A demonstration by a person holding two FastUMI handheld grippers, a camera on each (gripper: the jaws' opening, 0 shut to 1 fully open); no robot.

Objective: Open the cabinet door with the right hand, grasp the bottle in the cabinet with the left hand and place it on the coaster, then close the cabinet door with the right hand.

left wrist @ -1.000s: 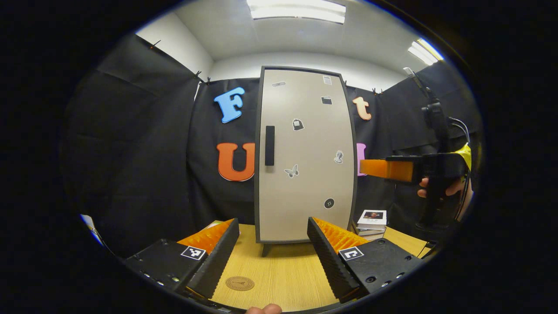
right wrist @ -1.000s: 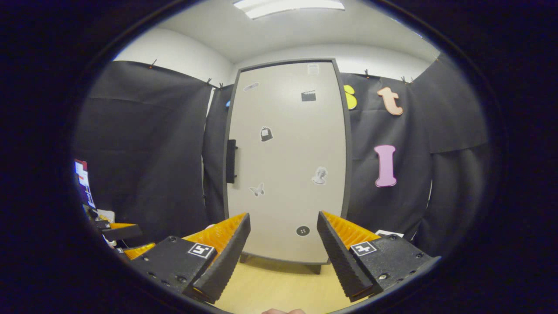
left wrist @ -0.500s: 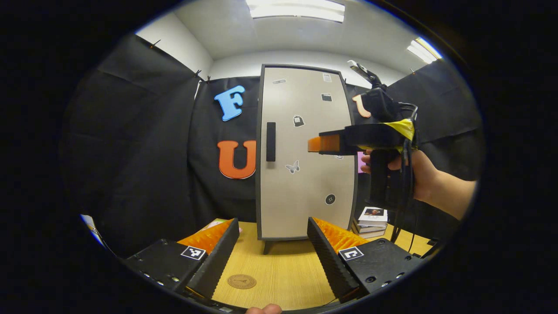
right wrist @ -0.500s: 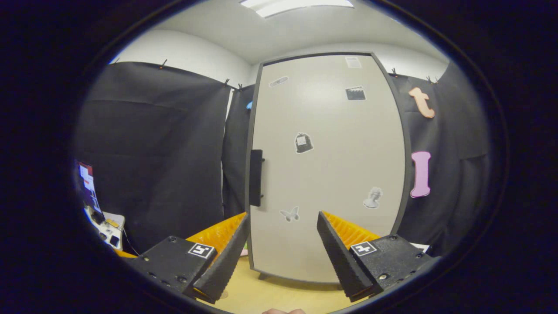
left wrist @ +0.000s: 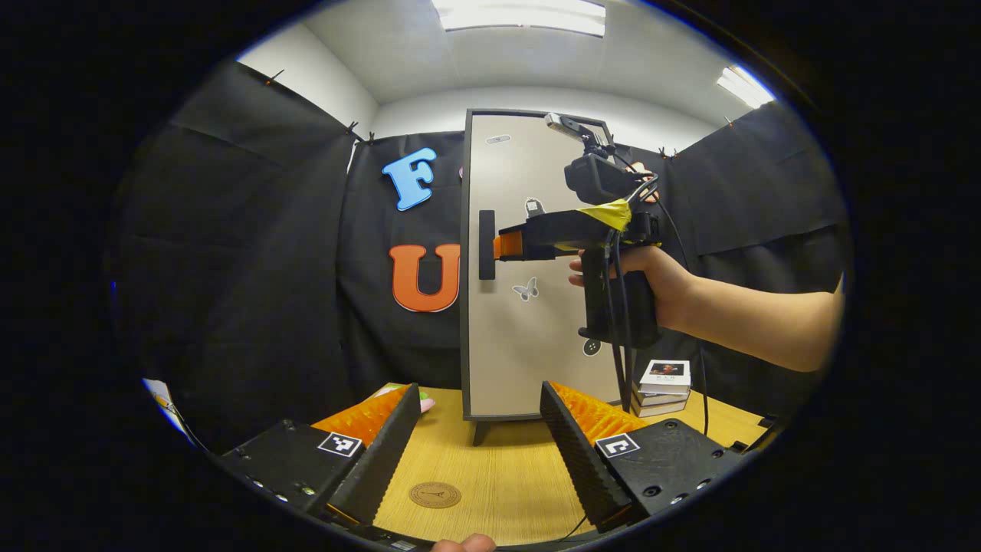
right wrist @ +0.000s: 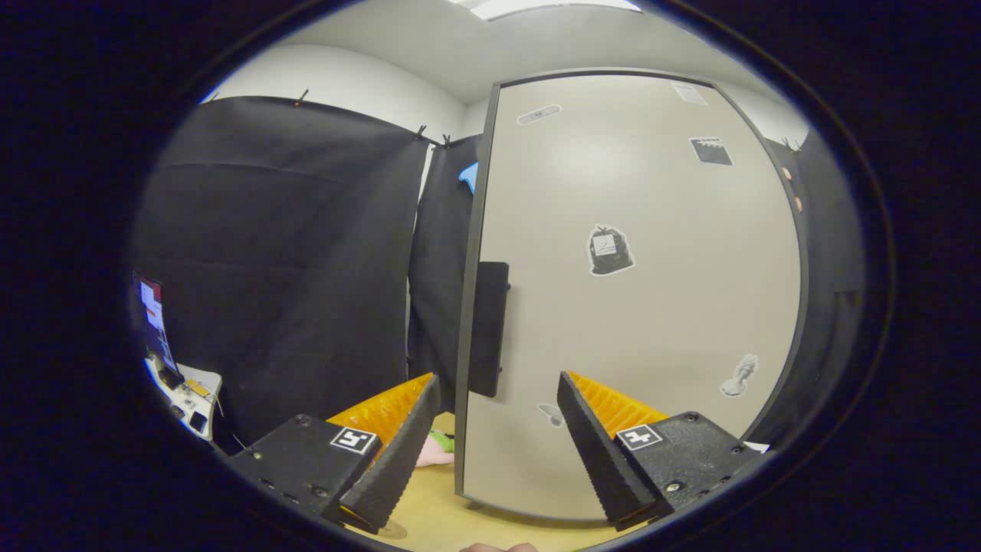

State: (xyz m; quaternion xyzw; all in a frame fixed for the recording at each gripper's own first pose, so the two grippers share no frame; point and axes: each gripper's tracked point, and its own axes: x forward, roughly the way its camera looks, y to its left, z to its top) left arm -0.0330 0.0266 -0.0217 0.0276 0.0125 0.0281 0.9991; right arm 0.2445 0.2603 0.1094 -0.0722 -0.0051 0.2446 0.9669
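R claw (right wrist: 498, 422) now nearer handle (right wrist: 488, 328), door (right wrist: 636, 307) shut

The closed cabinet door (left wrist: 536, 291) is blocking all access to the interior. The right gripper (left wrist: 498, 245) is hovering just beside the door handle (left wrist: 487, 244), its spread fingers leaving room for the handle between them. In front of the cabinet, bare table (left wrist: 506, 475) is lying open around the coaster (left wrist: 434, 494). A stack of books (left wrist: 663, 379) is crowding the cabinet's right side.
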